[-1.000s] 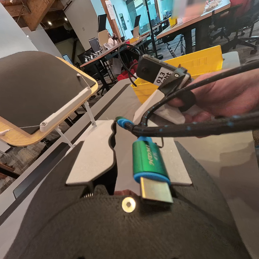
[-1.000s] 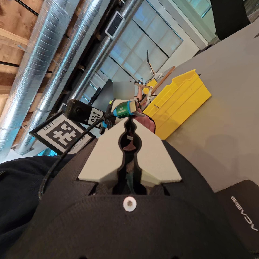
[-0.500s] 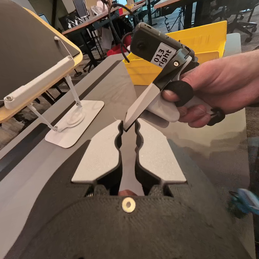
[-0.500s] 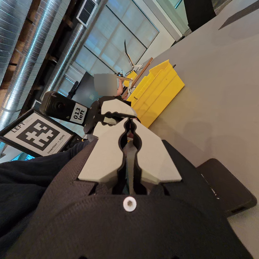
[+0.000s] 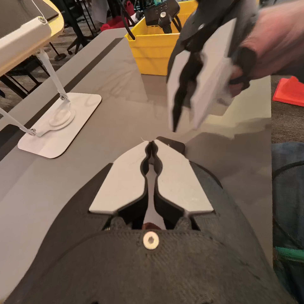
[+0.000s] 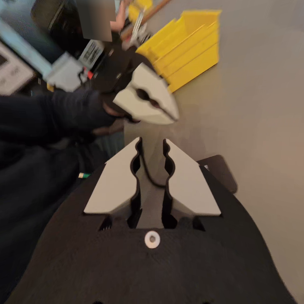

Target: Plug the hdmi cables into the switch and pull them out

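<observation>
My left gripper [image 5: 151,142] is shut and empty, its tips low over the grey table [image 5: 115,102]. A corner of the black switch [image 5: 176,145] shows just behind those tips. My right gripper [image 6: 152,141] is open and empty; it appears blurred at the upper right of the left wrist view [image 5: 185,128]. The switch [image 6: 218,174] lies flat on the table to its right. A thin black cable [image 6: 150,179] runs under the gap between its fingers. A green HDMI plug [image 6: 84,175] with a metal tip lies at the left by a dark sleeve. The left gripper [image 6: 174,117] hovers ahead, shut.
A yellow bin [image 5: 153,49] stands at the table's far end, also in the right wrist view [image 6: 185,49]. A white stand base [image 5: 57,123] sits at the left. A red flat thing [image 5: 289,93] lies off the table's right edge. A blurred green shape [image 5: 289,256] shows at the lower right. From either gripper's tips it is about 10 cm to the switch [image 6: 218,174].
The green plug held by my left gripper a second ago has dropped away. The left gripper has shut, the right has opened, and both have tilted down toward the table.
</observation>
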